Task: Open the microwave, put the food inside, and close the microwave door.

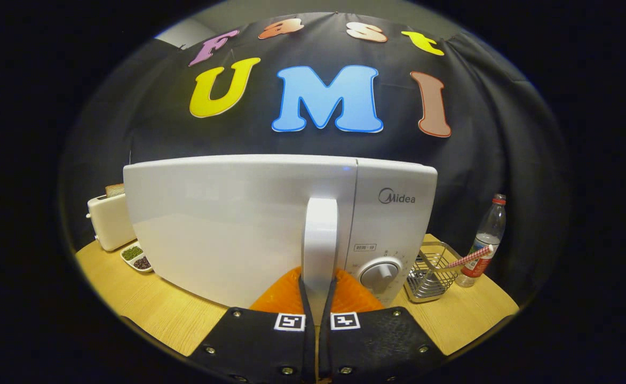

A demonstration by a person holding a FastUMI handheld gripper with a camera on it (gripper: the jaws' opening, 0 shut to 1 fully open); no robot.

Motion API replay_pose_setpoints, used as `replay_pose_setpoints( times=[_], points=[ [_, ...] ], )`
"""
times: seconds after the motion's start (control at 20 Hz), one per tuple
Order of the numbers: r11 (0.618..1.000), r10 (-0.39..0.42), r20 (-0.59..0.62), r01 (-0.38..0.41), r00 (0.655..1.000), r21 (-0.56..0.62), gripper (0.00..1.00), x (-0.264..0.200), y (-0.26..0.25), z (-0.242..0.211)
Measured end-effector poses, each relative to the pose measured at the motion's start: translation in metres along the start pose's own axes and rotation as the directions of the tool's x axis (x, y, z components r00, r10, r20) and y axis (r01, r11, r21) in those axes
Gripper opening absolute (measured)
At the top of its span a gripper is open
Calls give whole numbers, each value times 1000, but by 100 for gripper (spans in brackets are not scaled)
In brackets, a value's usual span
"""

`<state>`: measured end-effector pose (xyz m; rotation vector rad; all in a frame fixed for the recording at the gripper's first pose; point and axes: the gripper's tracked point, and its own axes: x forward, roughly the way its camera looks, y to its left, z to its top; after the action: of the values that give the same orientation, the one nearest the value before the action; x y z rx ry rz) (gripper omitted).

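A white microwave (238, 224) stands on the wooden table (152, 309), close in front of me. Its vertical white door handle (321, 234) runs down between my fingers. My gripper (318, 290) is shut on the handle's lower part, one finger pressing on each side. The door's top edge looks level with the control panel; I cannot tell whether it is ajar. A round dial (379, 276) sits on the panel just right of the handle. A small white dish of green and dark food (136, 258) lies left of the microwave.
A white toaster (109, 220) with a slice of bread stands behind the dish. Right of the microwave are a wire basket (430, 273) holding a striped straw (470, 257), and a plastic bottle (486, 240) near the table's edge.
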<state>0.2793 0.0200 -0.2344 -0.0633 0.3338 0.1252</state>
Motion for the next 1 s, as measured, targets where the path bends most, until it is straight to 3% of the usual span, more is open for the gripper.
replay_pose_setpoints(
  times=[0.65, 1.0],
  points=[
    [999, -10, -32, 11, 999, 32, 3, -108, 45, -25],
    [1000, 5, -42, -4, 999, 20, 12, -158, 85, -35]
  ],
)
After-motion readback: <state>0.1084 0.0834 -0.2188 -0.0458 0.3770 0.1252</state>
